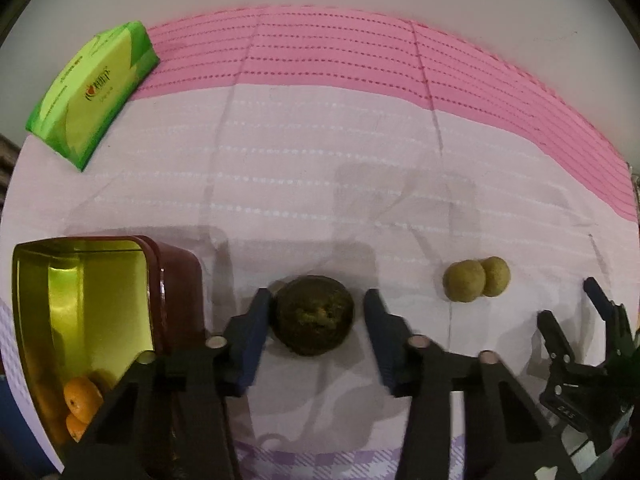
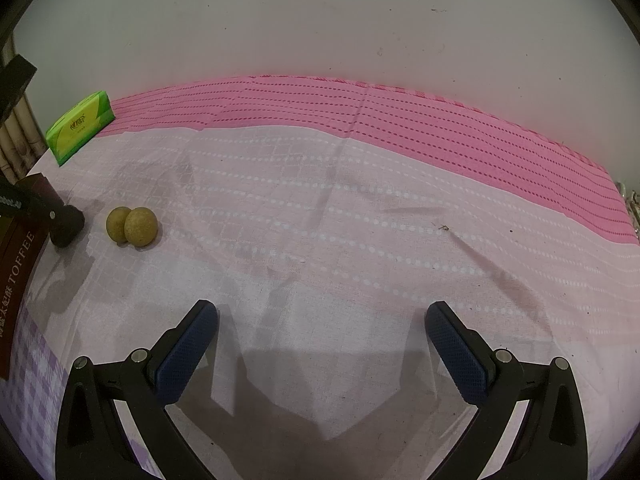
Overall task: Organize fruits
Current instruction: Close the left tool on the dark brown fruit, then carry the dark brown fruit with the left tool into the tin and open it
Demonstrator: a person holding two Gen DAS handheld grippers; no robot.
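Observation:
A dark green-brown wrinkled fruit (image 1: 314,316) lies on the pink cloth between the fingers of my left gripper (image 1: 317,296). The left pad (image 1: 258,320) touches it; a thin strip of cloth shows between the fruit and the right pad (image 1: 378,320). Two small yellow-green round fruits (image 1: 476,284) (image 2: 132,227) sit touching each other to its right. An open red tin (image 1: 176,280) with a gold inside stands on the left and holds oranges (image 1: 82,400). My right gripper (image 2: 322,307) hovers open over bare cloth, nothing between its fingers.
A green tissue pack (image 1: 92,88) (image 2: 78,128) lies at the far left near the wall. The right gripper (image 1: 568,300) shows at the left wrist view's right edge, near the two small fruits. The tin's side (image 2: 20,264) reads TOFFEE. The cloth's darker pink band (image 2: 400,120) runs along the wall.

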